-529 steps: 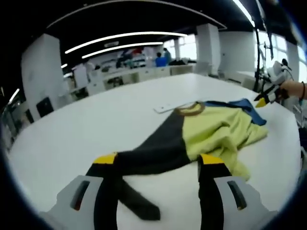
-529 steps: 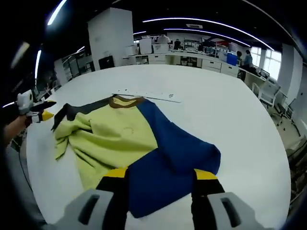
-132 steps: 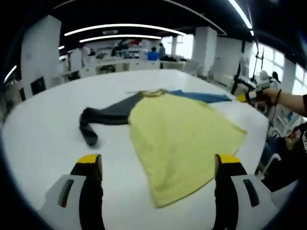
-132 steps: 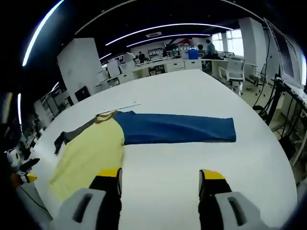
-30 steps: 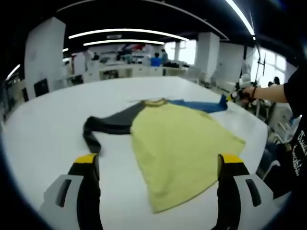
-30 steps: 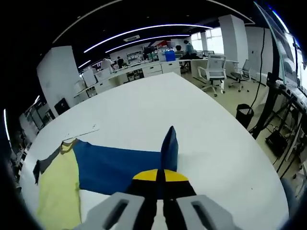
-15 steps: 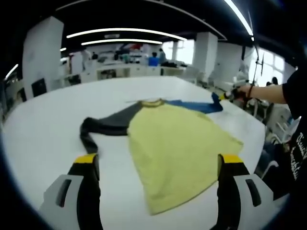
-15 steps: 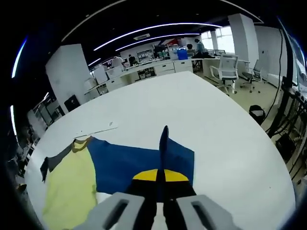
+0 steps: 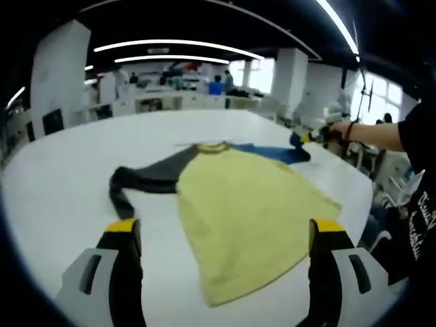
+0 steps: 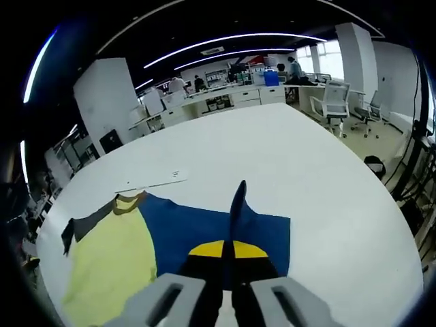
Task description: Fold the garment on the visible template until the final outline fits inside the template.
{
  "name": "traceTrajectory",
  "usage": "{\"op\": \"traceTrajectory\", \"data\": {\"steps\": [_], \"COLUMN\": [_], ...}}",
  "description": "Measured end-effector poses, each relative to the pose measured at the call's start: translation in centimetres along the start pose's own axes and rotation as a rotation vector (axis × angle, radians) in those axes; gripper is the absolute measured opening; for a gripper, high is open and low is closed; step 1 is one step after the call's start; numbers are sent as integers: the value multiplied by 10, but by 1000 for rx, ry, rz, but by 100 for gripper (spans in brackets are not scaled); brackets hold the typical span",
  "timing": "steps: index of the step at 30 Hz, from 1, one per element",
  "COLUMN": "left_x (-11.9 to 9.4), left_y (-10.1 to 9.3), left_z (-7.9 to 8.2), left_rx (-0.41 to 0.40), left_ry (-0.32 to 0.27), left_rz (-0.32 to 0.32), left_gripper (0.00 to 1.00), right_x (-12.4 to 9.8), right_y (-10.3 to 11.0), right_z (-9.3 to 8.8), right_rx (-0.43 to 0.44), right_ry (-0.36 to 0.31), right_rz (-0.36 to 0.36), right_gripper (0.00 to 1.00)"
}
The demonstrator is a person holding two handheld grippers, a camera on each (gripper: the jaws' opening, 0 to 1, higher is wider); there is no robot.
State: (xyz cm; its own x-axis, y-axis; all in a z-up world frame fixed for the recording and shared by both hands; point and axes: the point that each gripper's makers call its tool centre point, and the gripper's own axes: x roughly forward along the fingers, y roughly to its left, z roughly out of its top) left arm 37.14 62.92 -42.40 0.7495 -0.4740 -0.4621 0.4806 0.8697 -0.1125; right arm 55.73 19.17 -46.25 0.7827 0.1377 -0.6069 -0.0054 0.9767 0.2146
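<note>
Now right hand-held gripper [image 10: 228, 251] clamped on blue sleeve [image 10: 204, 228] (lifted edge), left hand-held gripper [image 9: 221, 235] wide open, empty

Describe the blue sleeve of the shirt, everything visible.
The blue sleeve is soft fabric, joined to the yellow shirt body beside the brownish collar. It lies mostly flat on the white table, stretching away from the body. Its cuff end is pinched upright between the shut jaws of the right gripper, rising as a narrow dark-blue fold above the tips. In the left gripper view the sleeve shows past the yellow body, its end lifted at that gripper.
</note>
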Motion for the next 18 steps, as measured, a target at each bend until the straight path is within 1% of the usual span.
{"op": "traceTrajectory", "data": {"steps": [10,15,18], "left_x": [-1,-1,-2], "left_y": [-3,-1,-1], "left_z": [-6,-8,-8], "left_rx": [-3,-4,-5], "left_ry": [16,23,26], "left_rz": [-11,-7,-8], "left_gripper": [99,98,98], "right_x": [7,9,10], "right_y": [31,48,54], "right_z": [-2,-2,-3], "right_rx": [-18,-30,-49], "right_ry": [4,8,9], "right_rz": [16,46,55], "right_gripper": [0,0,0]}}
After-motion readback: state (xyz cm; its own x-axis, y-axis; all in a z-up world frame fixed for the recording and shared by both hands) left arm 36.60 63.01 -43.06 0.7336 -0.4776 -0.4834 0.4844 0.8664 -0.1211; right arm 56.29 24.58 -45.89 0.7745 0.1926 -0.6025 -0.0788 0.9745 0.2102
